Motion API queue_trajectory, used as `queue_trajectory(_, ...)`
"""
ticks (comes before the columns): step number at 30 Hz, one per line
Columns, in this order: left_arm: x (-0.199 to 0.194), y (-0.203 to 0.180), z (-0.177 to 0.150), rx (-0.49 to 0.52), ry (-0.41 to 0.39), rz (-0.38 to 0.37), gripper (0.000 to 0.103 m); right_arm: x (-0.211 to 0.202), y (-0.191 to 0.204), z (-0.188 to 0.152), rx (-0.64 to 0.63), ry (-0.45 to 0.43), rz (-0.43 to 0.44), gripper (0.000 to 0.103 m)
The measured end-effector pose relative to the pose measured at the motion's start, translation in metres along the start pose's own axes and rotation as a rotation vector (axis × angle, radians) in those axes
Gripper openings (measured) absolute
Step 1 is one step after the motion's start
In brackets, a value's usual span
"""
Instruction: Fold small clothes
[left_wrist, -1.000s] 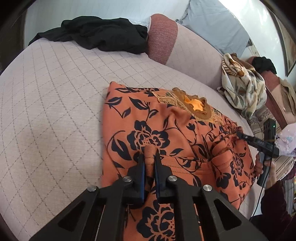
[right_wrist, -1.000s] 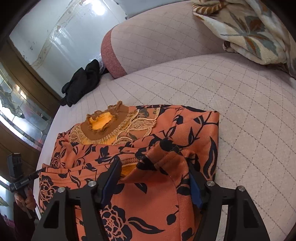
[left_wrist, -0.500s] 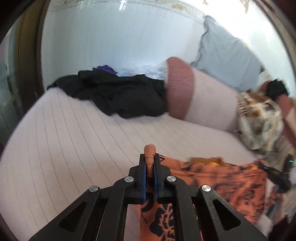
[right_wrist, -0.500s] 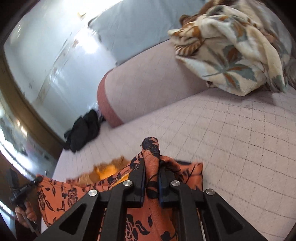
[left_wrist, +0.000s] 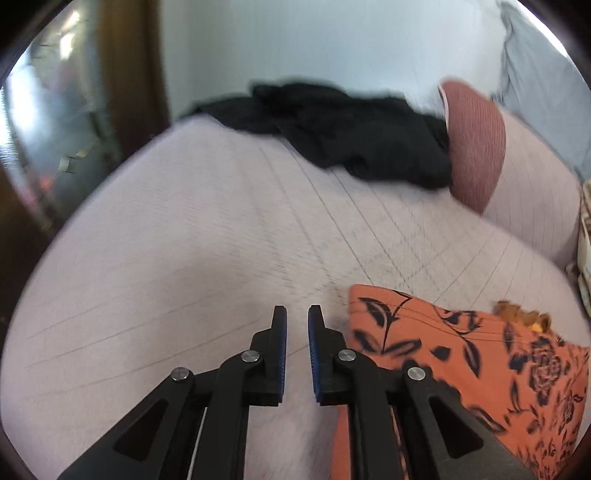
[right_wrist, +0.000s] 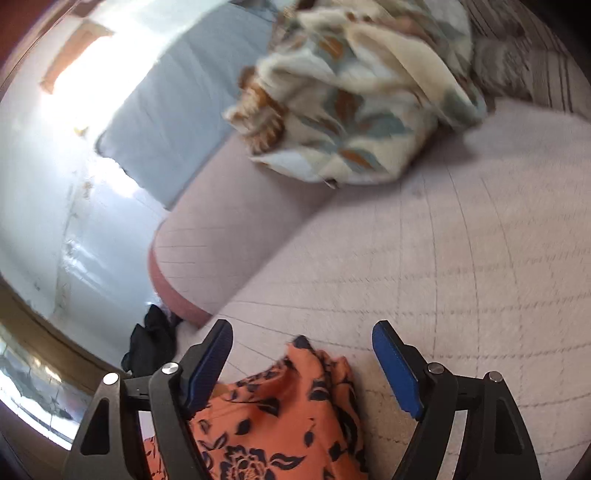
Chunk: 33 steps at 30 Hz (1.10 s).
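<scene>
Left gripper (left_wrist: 297, 317) is opening narrowly on nothing, garment (left_wrist: 461, 354) lying at its three o'clock; right gripper (right_wrist: 303, 354) is opening wide, straddling the garment's edge.

The garment (left_wrist: 461, 354) lies on the near part of the bed (left_wrist: 184, 258), right of the left gripper (left_wrist: 297, 314). A dark heap (left_wrist: 351, 136) lies at the bed's far edge, touching the bolster (left_wrist: 476, 147) on its right. The blanket (right_wrist: 362, 107) rests against the bolster's other end.
</scene>
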<state>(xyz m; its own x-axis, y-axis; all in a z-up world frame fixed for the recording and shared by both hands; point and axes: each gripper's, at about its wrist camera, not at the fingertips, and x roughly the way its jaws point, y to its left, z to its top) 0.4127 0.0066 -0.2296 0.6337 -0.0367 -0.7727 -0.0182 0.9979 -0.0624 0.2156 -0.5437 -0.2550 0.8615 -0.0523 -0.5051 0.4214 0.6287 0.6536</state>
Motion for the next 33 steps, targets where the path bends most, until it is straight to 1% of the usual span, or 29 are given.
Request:
queue_trajectory(2,-0.032,0.000,-0.009,-0.008,-0.053,0.036,0.027,0.000,0.019,-0.003,-0.078,0.061,0.015,0.080)
queue_trajectory(3,-0.048,-0.004,-0.017,-0.004,-0.064,0.027,0.040,-0.001,0.031,-0.009,-0.124,0.080,0.023,0.079)
queue_trajectory(4,-0.063,-0.009,-0.025,0.003,-0.065,0.004,0.043,-0.001,0.040,-0.013,-0.154,0.090,0.039,0.079)
queue_trajectory(5,-0.071,-0.017,-0.030,0.009,-0.060,-0.017,0.044,0.001,0.052,-0.021,-0.194,0.119,0.067,0.075)
queue_trajectory(6,-0.080,-0.026,-0.039,0.018,-0.051,-0.042,0.044,0.006,0.066,-0.029,-0.234,0.164,0.088,0.065)
queue_trajectory(8,-0.093,-0.048,-0.059,0.055,-0.039,-0.108,0.044,0.017,0.089,-0.055,-0.313,0.243,0.104,0.053)
queue_trajectory(10,-0.092,-0.064,-0.074,0.083,-0.019,-0.120,0.044,0.028,0.117,-0.086,-0.418,0.330,0.111,0.045)
queue_trajectory(11,-0.087,-0.070,-0.081,0.092,0.001,-0.122,0.044,0.033,0.131,-0.105,-0.478,0.372,0.101,0.040)
queue_trajectory(12,-0.080,-0.075,-0.084,0.107,0.023,-0.128,0.044,0.040,0.143,-0.121,-0.525,0.409,0.084,0.040)
queue_trajectory(13,-0.072,-0.080,-0.088,0.123,0.040,-0.121,0.044,0.044,0.150,-0.134,-0.549,0.433,0.069,0.040)
queue_trajectory(14,-0.066,-0.082,-0.094,0.138,0.049,-0.088,0.044,0.051,0.156,-0.146,-0.563,0.457,0.060,0.040)
queue_trajectory(15,-0.055,-0.081,-0.097,0.158,0.059,-0.025,0.044,0.062,0.162,-0.158,-0.571,0.488,0.048,0.040)
queue_trajectory(16,-0.050,-0.080,-0.100,0.170,0.075,0.002,0.044,0.076,0.166,-0.166,-0.585,0.511,0.014,0.040)
queue_trajectory(17,-0.043,-0.077,-0.100,0.172,0.097,0.004,0.048,0.091,0.169,-0.173,-0.599,0.529,-0.041,0.040)
queue_trajectory(19,-0.037,-0.069,-0.097,0.146,0.120,-0.020,0.054,0.112,0.175,-0.174,-0.607,0.483,-0.090,0.038)
queue_trajectory(21,-0.034,-0.069,-0.094,0.161,0.124,-0.023,0.054,0.135,0.184,-0.165,-0.599,0.443,-0.140,0.038)
queue_trajectory(23,-0.034,-0.069,-0.093,0.166,0.125,-0.023,0.054,0.162,0.192,-0.158,-0.602,0.444,-0.190,0.038)
queue_trajectory(26,-0.036,-0.065,-0.089,0.146,0.121,-0.035,0.054,0.181,0.201,-0.145,-0.572,0.443,-0.235,0.038)
queue_trajectory(28,-0.038,-0.065,-0.088,0.147,0.111,-0.030,0.054,0.177,0.197,-0.133,-0.522,0.423,-0.209,0.038)
queue_trajectory(29,-0.042,-0.064,-0.090,0.146,0.101,-0.029,0.054,0.167,0.193,-0.127,-0.497,0.395,-0.200,0.038)
queue_trajectory(32,-0.055,-0.069,-0.089,0.151,0.055,-0.042,0.054,0.127,0.173,-0.110,-0.452,0.330,-0.172,0.038)
queue_trajectory(33,-0.057,-0.069,-0.089,0.150,0.050,-0.047,0.054,0.113,0.163,-0.104,-0.451,0.308,-0.185,0.038)
